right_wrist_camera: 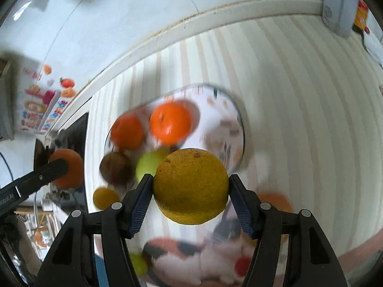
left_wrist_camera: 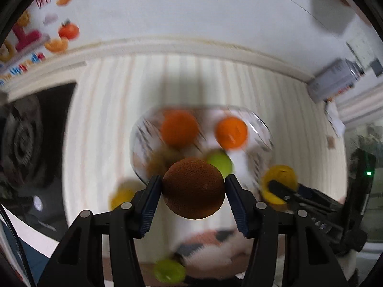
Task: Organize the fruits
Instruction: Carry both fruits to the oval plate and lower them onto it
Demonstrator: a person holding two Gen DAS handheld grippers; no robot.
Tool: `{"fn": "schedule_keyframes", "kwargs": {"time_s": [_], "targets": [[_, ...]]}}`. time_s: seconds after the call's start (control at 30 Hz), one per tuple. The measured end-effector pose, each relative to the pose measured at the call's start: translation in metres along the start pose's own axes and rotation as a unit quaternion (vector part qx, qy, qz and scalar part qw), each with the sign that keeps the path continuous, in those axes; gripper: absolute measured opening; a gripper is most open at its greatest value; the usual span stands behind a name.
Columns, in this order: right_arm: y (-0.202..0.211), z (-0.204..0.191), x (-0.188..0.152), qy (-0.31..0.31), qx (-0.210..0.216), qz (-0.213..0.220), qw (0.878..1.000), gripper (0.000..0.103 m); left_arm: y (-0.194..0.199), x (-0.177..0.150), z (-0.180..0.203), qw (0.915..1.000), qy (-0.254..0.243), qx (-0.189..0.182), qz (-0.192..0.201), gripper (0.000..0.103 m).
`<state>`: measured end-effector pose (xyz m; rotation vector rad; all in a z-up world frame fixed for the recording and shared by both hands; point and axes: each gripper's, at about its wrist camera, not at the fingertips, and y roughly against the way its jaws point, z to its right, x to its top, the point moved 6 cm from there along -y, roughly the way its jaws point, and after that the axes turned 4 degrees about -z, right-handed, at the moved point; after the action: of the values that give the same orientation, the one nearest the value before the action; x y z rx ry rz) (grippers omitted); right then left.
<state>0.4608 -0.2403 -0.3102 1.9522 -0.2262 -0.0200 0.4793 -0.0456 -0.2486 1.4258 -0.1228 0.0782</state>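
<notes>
My left gripper [left_wrist_camera: 193, 186] is shut on a dark brown-orange round fruit [left_wrist_camera: 193, 189], held above the near edge of a clear patterned bowl [left_wrist_camera: 143, 141]. The bowl holds two oranges [left_wrist_camera: 179, 128] [left_wrist_camera: 231, 132], a green fruit [left_wrist_camera: 221, 163] and a brown fruit [left_wrist_camera: 160, 160]. My right gripper [right_wrist_camera: 190, 186] is shut on a yellow-orange fruit [right_wrist_camera: 190, 186], above the same bowl [right_wrist_camera: 235, 129]. It also shows at the right of the left wrist view [left_wrist_camera: 278, 186]. The left gripper shows at the left of the right wrist view [right_wrist_camera: 57, 167].
The bowl stands on a striped cream cloth [left_wrist_camera: 107, 119]. Loose fruits lie near it: a yellow one [left_wrist_camera: 122, 197], green ones [left_wrist_camera: 168, 271] [right_wrist_camera: 138, 264], a small orange one [right_wrist_camera: 105, 197]. A cat-print item [right_wrist_camera: 191, 260] lies close in front. A spray can [left_wrist_camera: 332, 81] lies at the far right. A dark stove [left_wrist_camera: 31, 143] is to the left.
</notes>
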Motion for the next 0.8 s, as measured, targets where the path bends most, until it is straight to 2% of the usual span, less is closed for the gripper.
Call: {"fn": "schedule_keyframes", "kwargs": {"time_s": [0.13,0.3,0.63,0.7,0.8], "targets": [[-0.018,-0.001,0.028,0.011,-0.023,-0.009,1.000,0.066,-0.023,0.027,-0.023,0.9991,0.007,0.040,-0.013,0.053],[-0.040,-0.005,0.039,0.024,-0.043,-0.031,0.998,0.066,-0.062,0.045,-0.051,0.9968,0.029,0.055,-0.051,0.053],[-0.062,0.000,0.032,0.018,-0.046,-0.068,0.996,0.067,-0.100,0.042,-0.064,0.9924,0.024,0.069,-0.099,0.054],[-0.065,0.002,0.030,0.017,-0.053,-0.076,0.996,0.068,-0.101,0.041,-0.064,0.9925,0.026,0.069,-0.097,0.054],[-0.062,0.002,0.031,0.014,-0.045,-0.075,0.996,0.077,-0.100,0.040,-0.063,0.9932,0.028,0.059,-0.096,0.054]]}}
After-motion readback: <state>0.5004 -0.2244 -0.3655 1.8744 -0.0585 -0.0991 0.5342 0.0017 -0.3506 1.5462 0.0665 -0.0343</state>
